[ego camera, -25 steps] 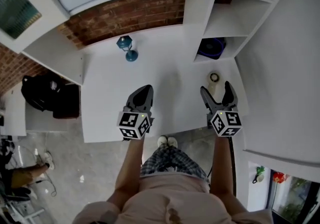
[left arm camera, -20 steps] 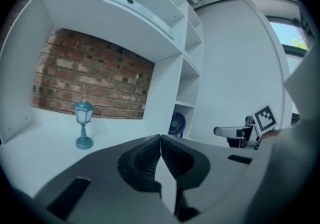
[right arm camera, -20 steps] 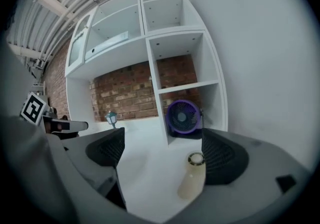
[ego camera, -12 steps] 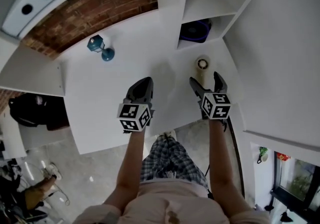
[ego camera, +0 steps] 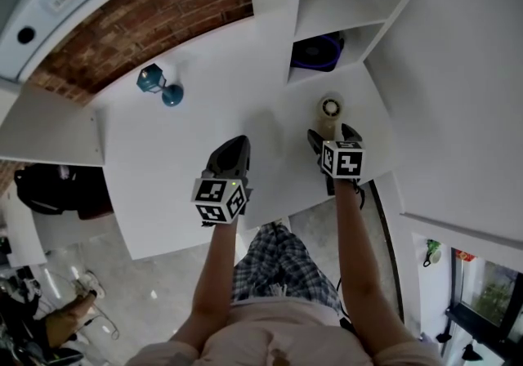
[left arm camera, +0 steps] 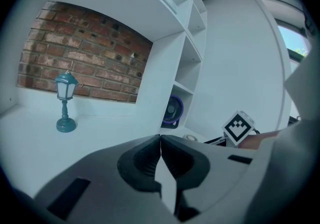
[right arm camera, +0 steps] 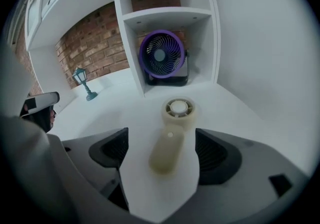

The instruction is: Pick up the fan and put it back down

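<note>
A small cream hand-held fan (ego camera: 329, 111) lies flat on the white table (ego camera: 204, 119), with its round head pointing to the shelves. My right gripper (ego camera: 332, 137) tilts down over its handle (right arm camera: 165, 154). The jaws stand wide on either side and are closing, and the pads are not touching the handle. My left gripper (ego camera: 235, 146) rests low over the table to the left, shut with nothing in it (left arm camera: 160, 143).
A purple desk fan (right arm camera: 161, 54) stands in the lowest cubby of the white shelf unit (ego camera: 282, 25) behind the hand fan. A teal lantern lamp (ego camera: 159, 85) stands at the back left by the brick wall. A white wall closes the right side.
My right gripper has come down and forward, so the fan's handle now lies between its jaws. The left gripper has sunk a little toward the table.
</note>
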`<action>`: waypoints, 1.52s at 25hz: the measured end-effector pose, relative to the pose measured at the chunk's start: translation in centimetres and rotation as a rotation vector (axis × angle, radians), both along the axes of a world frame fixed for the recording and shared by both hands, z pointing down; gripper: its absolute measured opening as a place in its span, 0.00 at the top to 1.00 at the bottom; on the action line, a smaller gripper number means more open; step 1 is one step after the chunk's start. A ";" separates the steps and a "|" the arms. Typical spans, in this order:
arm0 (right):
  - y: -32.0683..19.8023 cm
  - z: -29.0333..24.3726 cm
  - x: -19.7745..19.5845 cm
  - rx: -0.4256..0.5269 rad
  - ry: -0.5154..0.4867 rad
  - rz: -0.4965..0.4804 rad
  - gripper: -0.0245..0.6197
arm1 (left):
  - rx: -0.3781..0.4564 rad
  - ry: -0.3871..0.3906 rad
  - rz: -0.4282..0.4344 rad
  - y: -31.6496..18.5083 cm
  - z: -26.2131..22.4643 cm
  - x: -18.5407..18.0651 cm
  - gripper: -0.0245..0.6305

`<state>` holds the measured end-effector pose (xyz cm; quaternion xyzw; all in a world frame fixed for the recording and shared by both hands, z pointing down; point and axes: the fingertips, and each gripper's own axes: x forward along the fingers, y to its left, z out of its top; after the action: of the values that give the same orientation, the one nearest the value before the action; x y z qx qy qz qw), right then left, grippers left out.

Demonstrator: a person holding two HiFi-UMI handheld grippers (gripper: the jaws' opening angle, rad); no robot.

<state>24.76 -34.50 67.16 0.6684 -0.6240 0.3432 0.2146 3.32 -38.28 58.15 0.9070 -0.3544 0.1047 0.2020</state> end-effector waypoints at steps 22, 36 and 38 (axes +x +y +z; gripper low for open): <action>0.6 2.7 1.6 -0.126 0.009 0.102 0.64 | -0.017 -0.011 -0.045 0.0 0.9 -1.6 0.92; 1.0 0.7 1.7 -0.024 0.003 0.096 0.65 | -0.006 -0.011 -0.057 0.8 0.4 -2.1 0.92; 1.1 0.0 1.6 -0.008 0.006 0.095 0.65 | 0.000 -0.010 -0.058 0.9 0.0 -2.2 0.92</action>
<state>26.35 -33.40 67.20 0.6973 -0.5896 0.3536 0.2028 1.12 -37.38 58.19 0.8957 -0.3817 0.1035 0.2033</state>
